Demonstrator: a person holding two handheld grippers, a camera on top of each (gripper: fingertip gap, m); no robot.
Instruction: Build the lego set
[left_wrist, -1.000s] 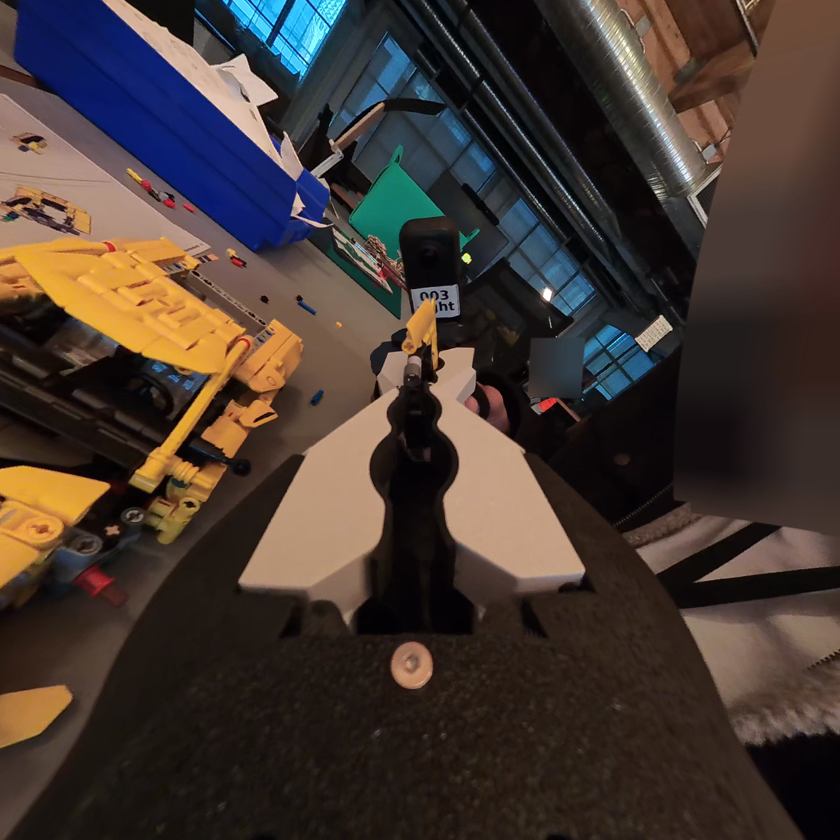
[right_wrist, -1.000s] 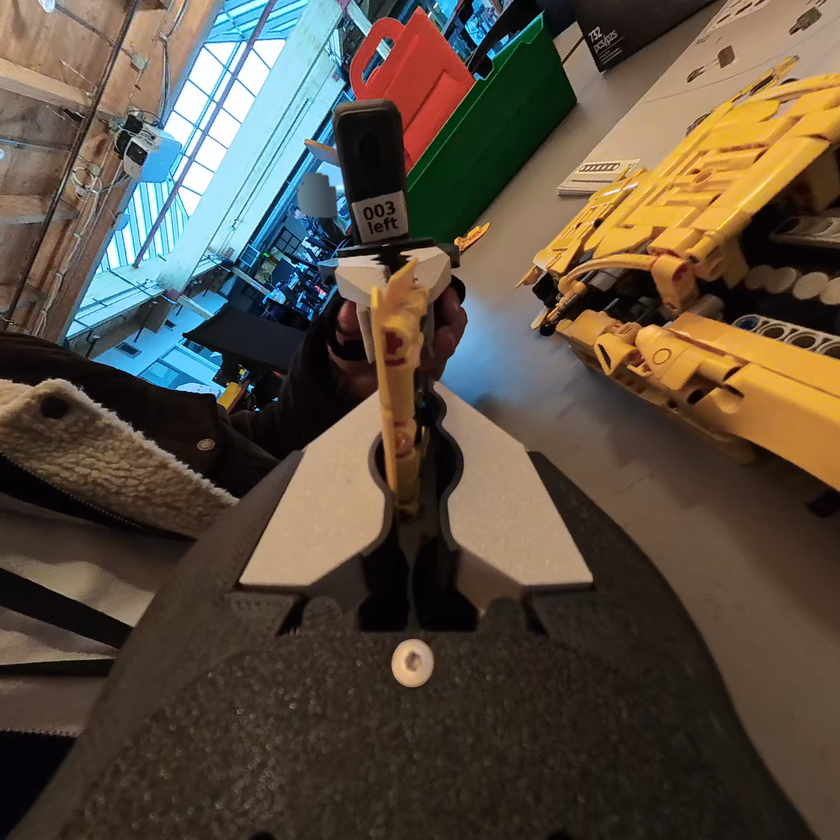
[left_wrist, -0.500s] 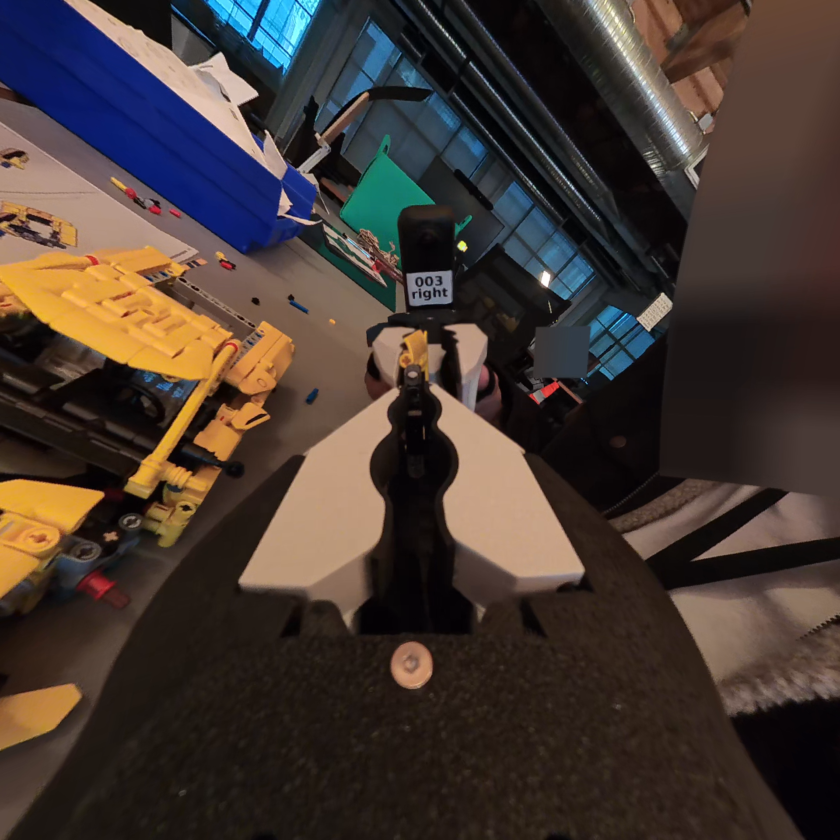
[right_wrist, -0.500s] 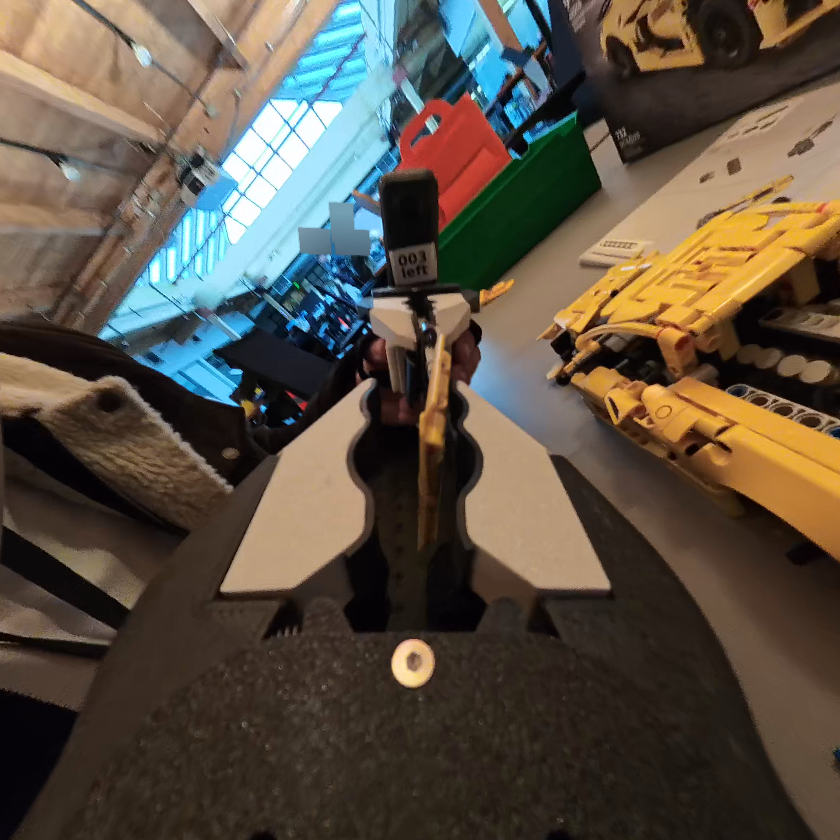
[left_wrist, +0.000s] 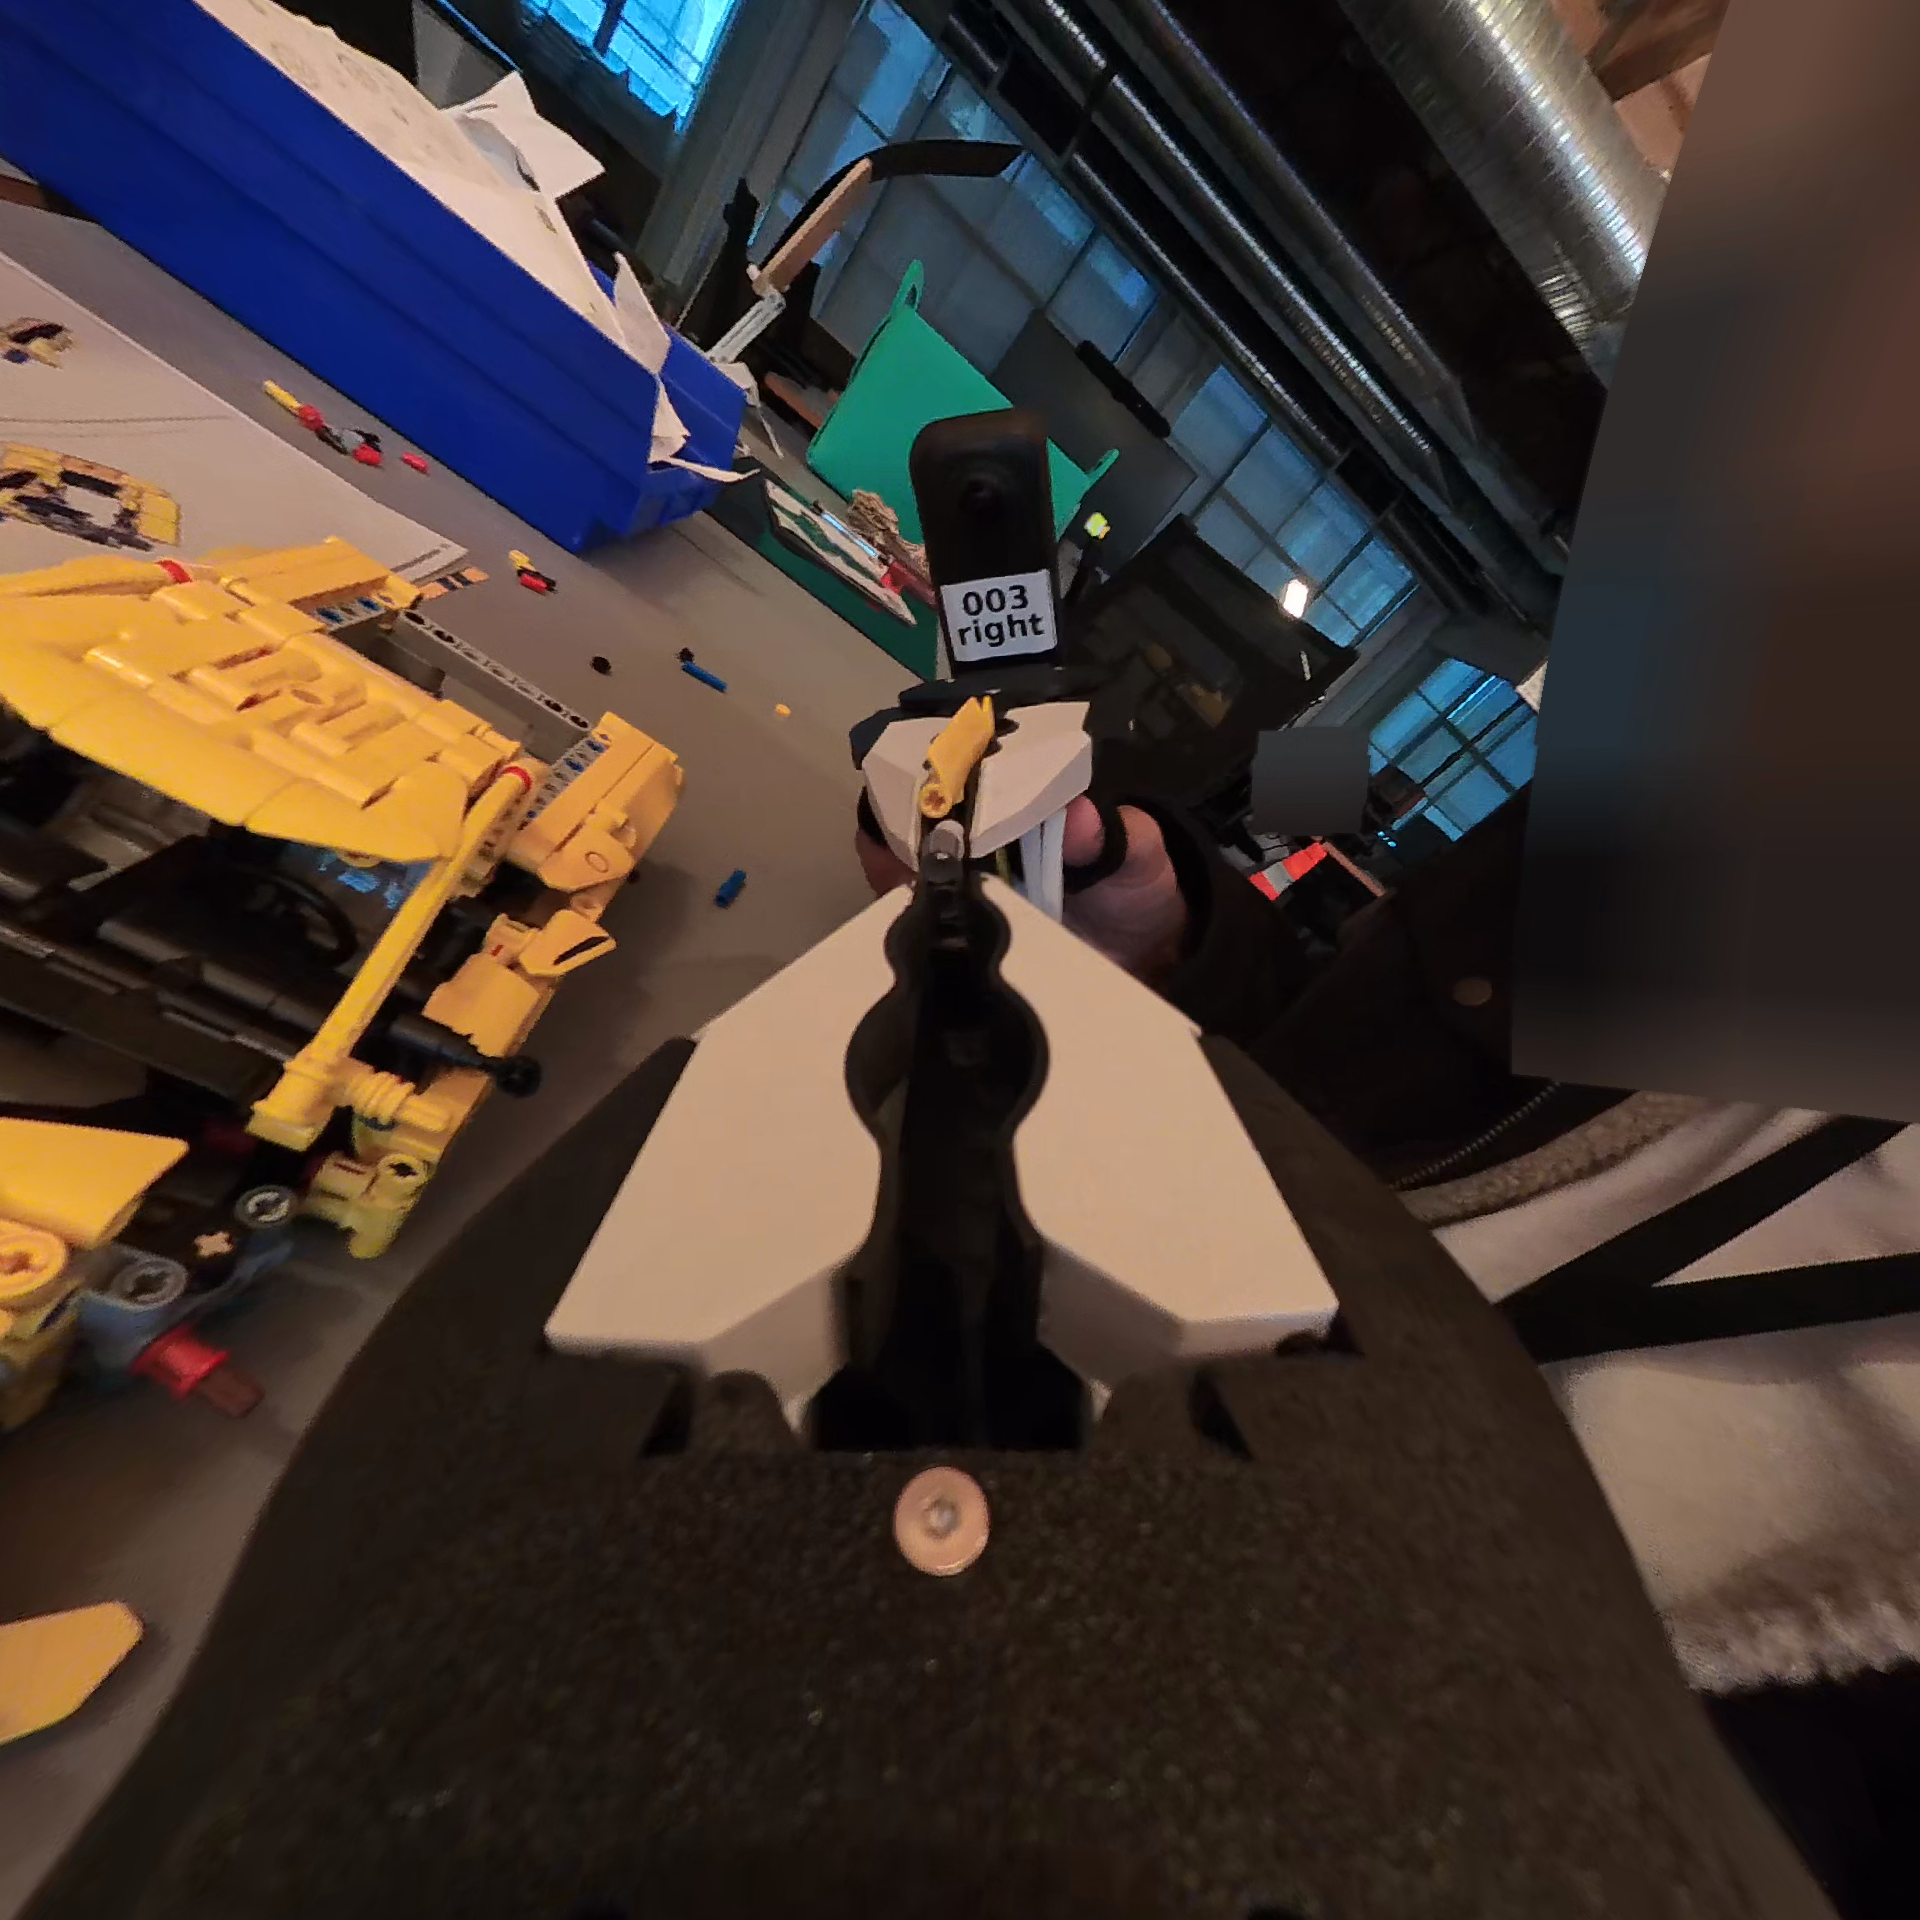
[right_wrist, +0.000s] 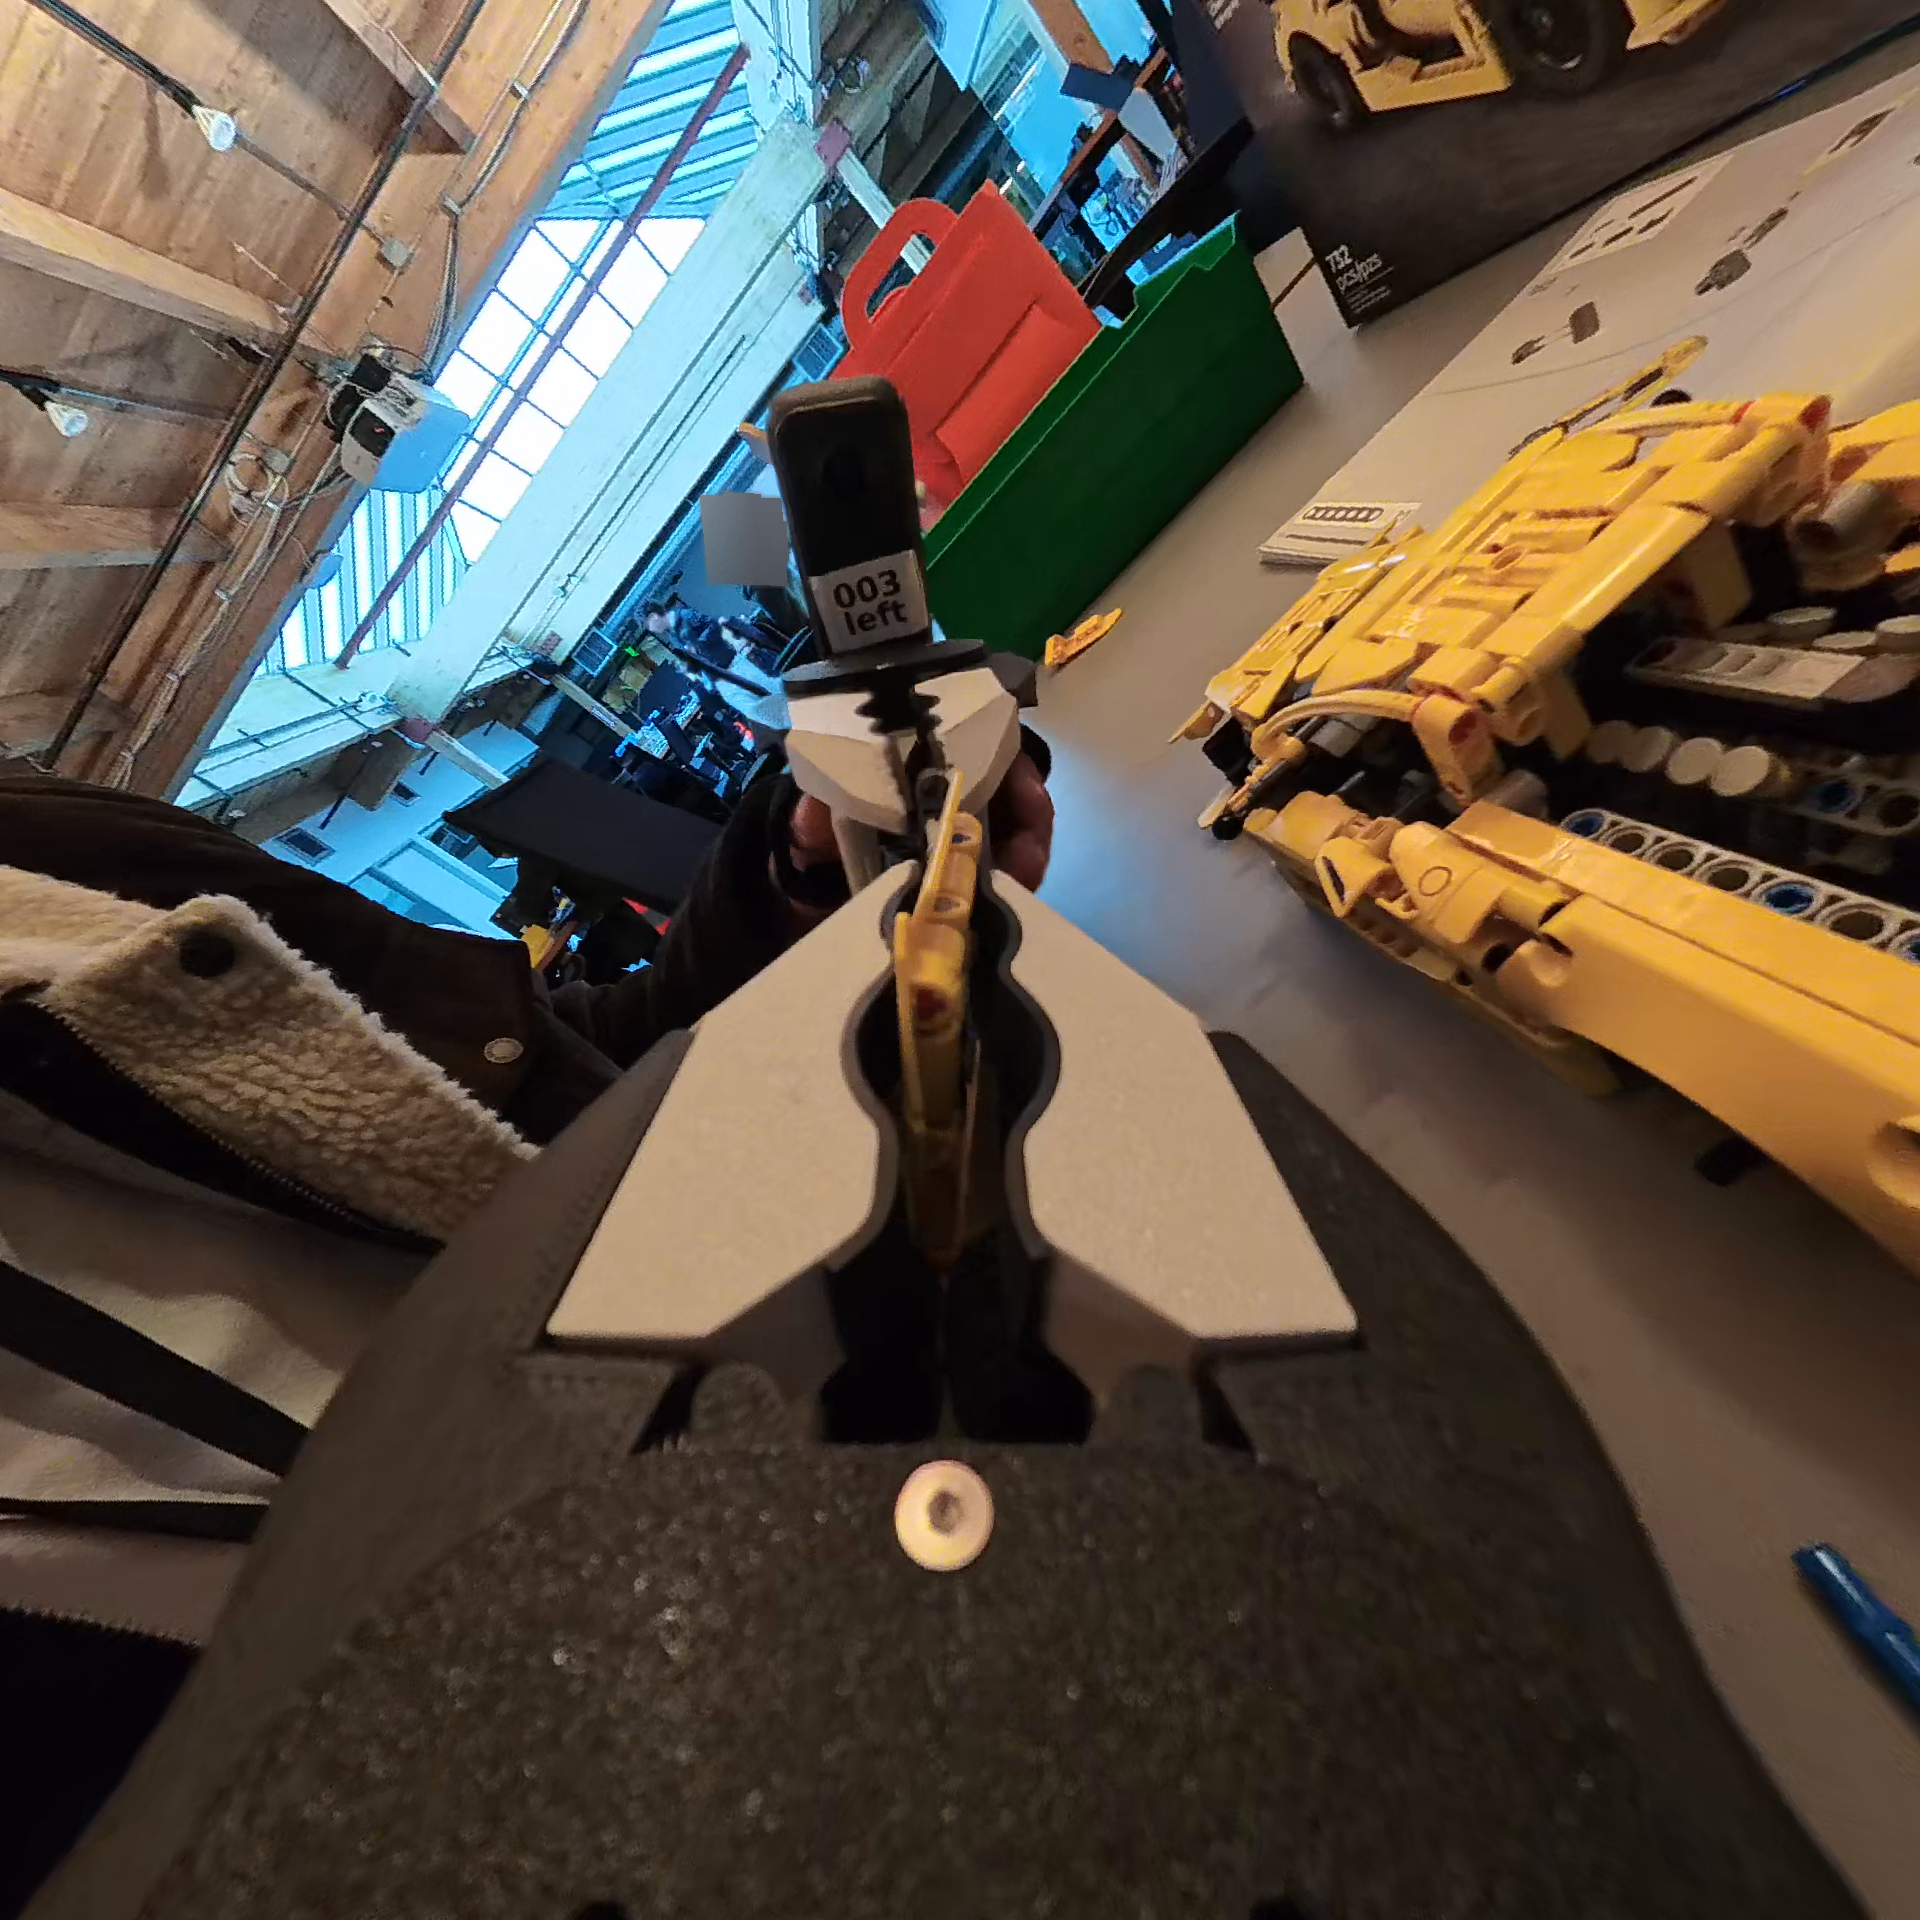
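Observation:
My left gripper is shut on a small dark pin with a grey end that sticks out past its tips. My right gripper is shut on a long yellow lego piece, held edge-on between the fingers. The grippers face each other tip to tip above the table. In the left wrist view the right gripper holds the yellow piece just above the pin. In the right wrist view the left gripper is right behind the piece's far end. The partly built yellow car lies on the table.
A blue bin, an instruction sheet and scattered small pieces lie behind the car. A green bin, an orange case and the set's box stand at the far end. A blue piece lies near. My left and right fingertips are right by each other.
The right gripper has tilted and turned the yellow piece from broadside to edge-on. The piece's end now sits close above the pin in the left gripper. Both stay shut.

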